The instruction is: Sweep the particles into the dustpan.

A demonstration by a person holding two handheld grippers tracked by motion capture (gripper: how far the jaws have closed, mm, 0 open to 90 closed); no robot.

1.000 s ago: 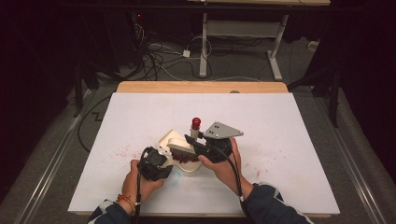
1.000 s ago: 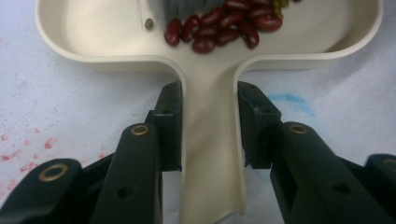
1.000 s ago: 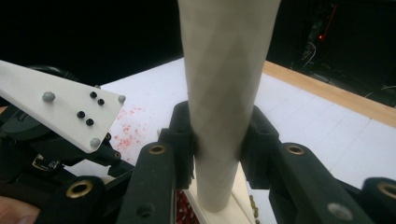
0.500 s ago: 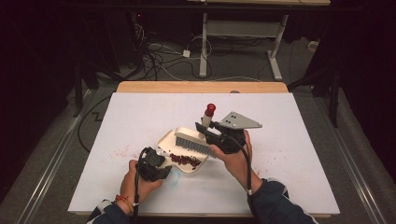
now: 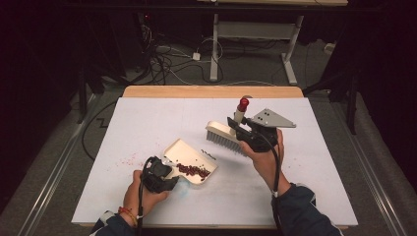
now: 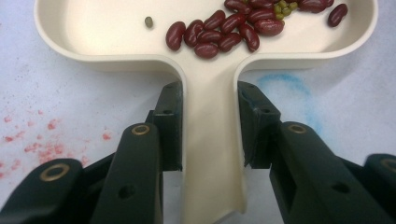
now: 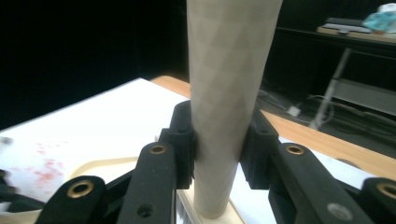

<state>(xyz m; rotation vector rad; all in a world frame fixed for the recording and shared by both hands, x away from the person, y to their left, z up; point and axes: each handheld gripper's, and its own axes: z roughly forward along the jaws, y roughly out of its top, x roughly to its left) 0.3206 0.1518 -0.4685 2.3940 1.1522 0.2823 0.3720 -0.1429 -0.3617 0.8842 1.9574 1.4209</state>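
Red stains (image 5: 129, 160) speckling white table (image 5: 147, 118) at centre left of high view. Left gripper (image 5: 158, 174) sitting low, left of frame centre, jaws pinching handle of cream dustpan (image 5: 184, 152); left gripper view showing pads pressing handle on both sides. Dustpan lying flat on table, holding red beans (image 5: 194, 170) plus few green ones. Right gripper (image 5: 239, 129) hovering right of centre, jaws clamping brush (image 5: 223, 136) by pale handle; bristles hanging clear of table, above and right of dustpan, apart from it.
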